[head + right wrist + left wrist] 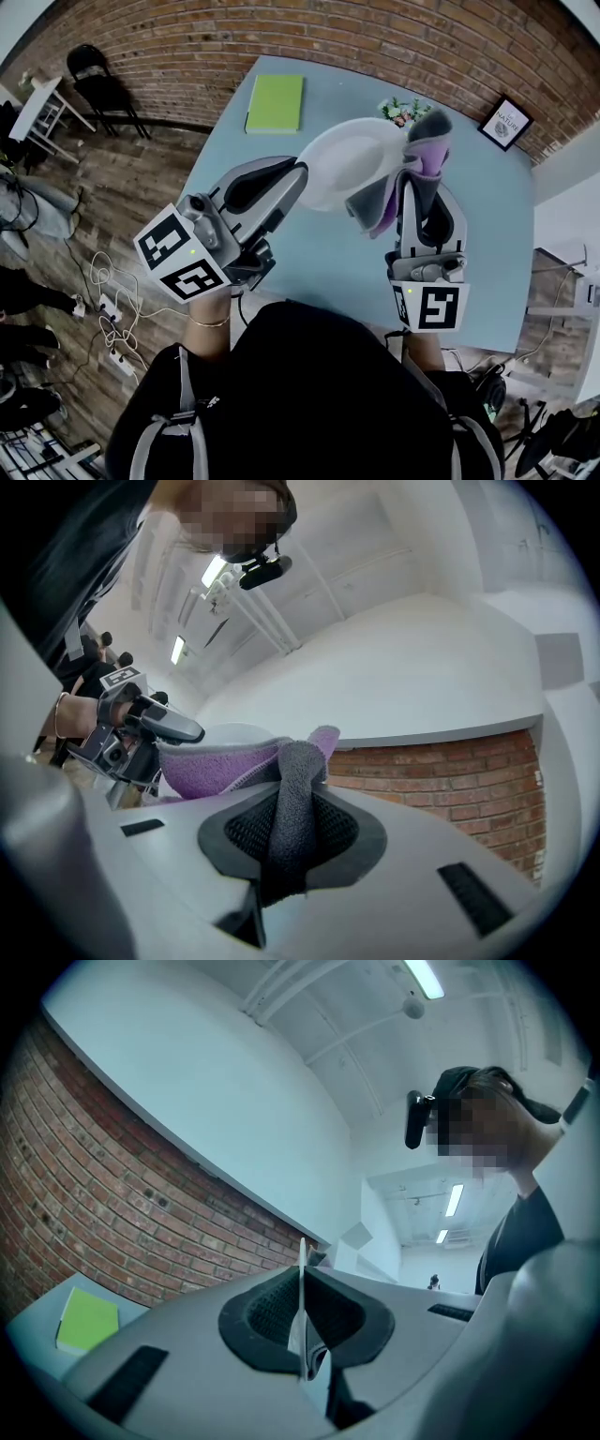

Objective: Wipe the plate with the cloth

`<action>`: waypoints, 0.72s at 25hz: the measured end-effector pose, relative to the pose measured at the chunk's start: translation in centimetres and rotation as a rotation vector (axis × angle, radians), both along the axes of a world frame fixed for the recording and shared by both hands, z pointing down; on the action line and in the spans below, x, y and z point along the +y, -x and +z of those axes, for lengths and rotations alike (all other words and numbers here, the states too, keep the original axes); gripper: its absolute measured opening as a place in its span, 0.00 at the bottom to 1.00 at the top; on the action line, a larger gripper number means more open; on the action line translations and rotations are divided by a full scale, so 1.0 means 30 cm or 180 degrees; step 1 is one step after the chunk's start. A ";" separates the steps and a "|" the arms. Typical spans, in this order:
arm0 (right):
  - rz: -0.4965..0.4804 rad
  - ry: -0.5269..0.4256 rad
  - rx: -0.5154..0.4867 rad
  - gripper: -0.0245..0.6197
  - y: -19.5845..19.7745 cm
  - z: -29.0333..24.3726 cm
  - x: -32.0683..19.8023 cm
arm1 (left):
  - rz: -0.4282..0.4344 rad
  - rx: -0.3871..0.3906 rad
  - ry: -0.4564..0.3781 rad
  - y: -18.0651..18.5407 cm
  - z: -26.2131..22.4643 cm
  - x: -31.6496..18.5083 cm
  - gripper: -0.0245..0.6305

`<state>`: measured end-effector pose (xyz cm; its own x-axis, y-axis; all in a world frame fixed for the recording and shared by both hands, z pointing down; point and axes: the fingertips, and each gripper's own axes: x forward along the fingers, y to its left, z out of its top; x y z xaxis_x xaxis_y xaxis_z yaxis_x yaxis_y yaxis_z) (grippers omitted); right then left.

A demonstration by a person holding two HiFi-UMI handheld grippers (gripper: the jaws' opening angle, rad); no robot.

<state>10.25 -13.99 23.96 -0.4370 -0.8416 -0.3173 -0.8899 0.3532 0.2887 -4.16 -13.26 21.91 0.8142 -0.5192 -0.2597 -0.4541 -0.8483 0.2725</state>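
Two handheld grippers are raised over one pale blue table point(319, 267). The left gripper point(303, 1318) has its jaws pressed almost together, pinching the thin rim of the one white plate point(339, 161). The plate stands edge-on between the pads and reaches out ahead of the tips, across toward the right gripper point(291, 832).

The right gripper is clamped on the one cloth point(286, 794), which is grey on one face and purple on the other. It rises from between the jaws and folds over to that gripper's left. There it meets the side of the plate nearest this gripper, and we take the two to be touching.

Ahead of the left gripper's tips, one lime-green pad point(275, 103) lies flat on the table. Ahead of the right gripper's tips sits one small bunch of flowers point(401, 111). Farther to its right, one framed picture point(506, 123) stands at the table's corner. Well off to the left gripper's left, we see one black chair point(98, 82) on the wooden floor.
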 end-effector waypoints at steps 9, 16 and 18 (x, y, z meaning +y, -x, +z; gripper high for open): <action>-0.0031 0.0113 -0.0358 0.13 -0.081 0.023 -0.002 | -0.0343 -0.0501 -0.0048 0.005 0.076 -0.042 0.07; -0.0055 0.0090 -0.0649 0.13 -0.132 -0.014 -0.004 | -0.0371 -0.0988 -0.0639 -0.028 0.082 -0.009 0.07; 0.0005 0.0079 -0.0642 0.13 -0.150 -0.028 -0.005 | -0.0397 -0.1262 -0.0783 -0.042 0.088 0.007 0.07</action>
<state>14.73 -14.13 23.12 -0.3654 -0.8509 -0.3774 -0.9294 0.3565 0.0959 -2.91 -13.05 24.55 0.8108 -0.5812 -0.0692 -0.5846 -0.7984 -0.1442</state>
